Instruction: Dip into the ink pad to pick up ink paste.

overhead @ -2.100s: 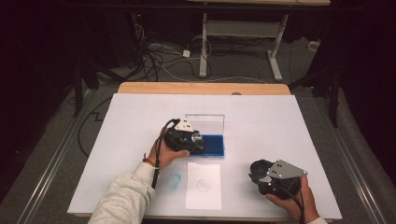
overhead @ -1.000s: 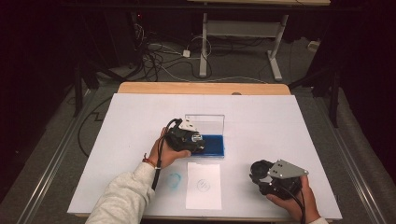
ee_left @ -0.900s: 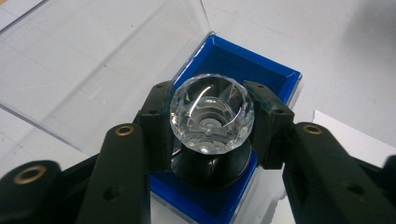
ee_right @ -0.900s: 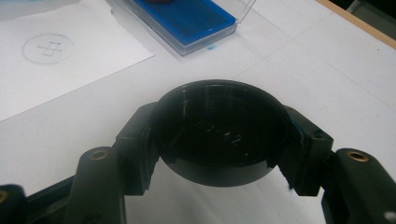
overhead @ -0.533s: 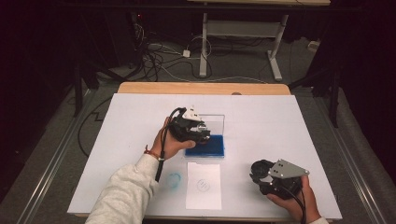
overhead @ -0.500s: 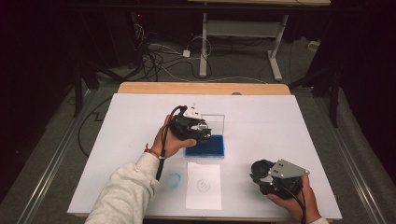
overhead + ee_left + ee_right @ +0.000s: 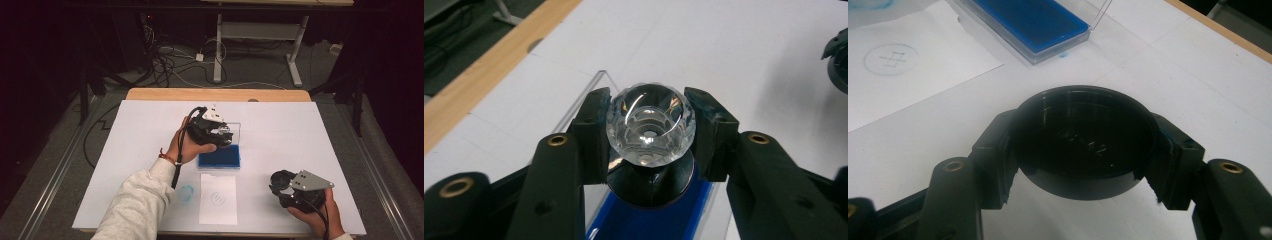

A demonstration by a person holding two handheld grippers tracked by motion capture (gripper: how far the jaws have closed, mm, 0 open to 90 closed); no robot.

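Note:
My left gripper (image 7: 220, 134) hovers over the blue ink pad (image 7: 219, 158), just at its far edge. Its jaws (image 7: 650, 125) are shut on a stamp with a clear faceted knob (image 7: 651, 132) and a black body, which hangs above the ink pad (image 7: 664, 222). Near the table's front right, my right gripper (image 7: 280, 184) is shut on a round black cap (image 7: 1083, 142) with its hollow side facing the camera. Between the two hands lies a white paper (image 7: 218, 199) with a stamped circle mark (image 7: 890, 59). The ink pad (image 7: 1030, 22) sits just beyond that paper.
The ink pad's clear lid (image 7: 236, 131) stands open behind it. A blue ink smudge (image 7: 186, 192) marks the white table cover left of the paper. A wooden table edge (image 7: 215, 94) runs along the far side, with cables and a desk frame on the floor beyond.
My left hand has lifted the stamp up off the ink pad and carried it slightly toward the far side. The right hand and its cap have stayed put.

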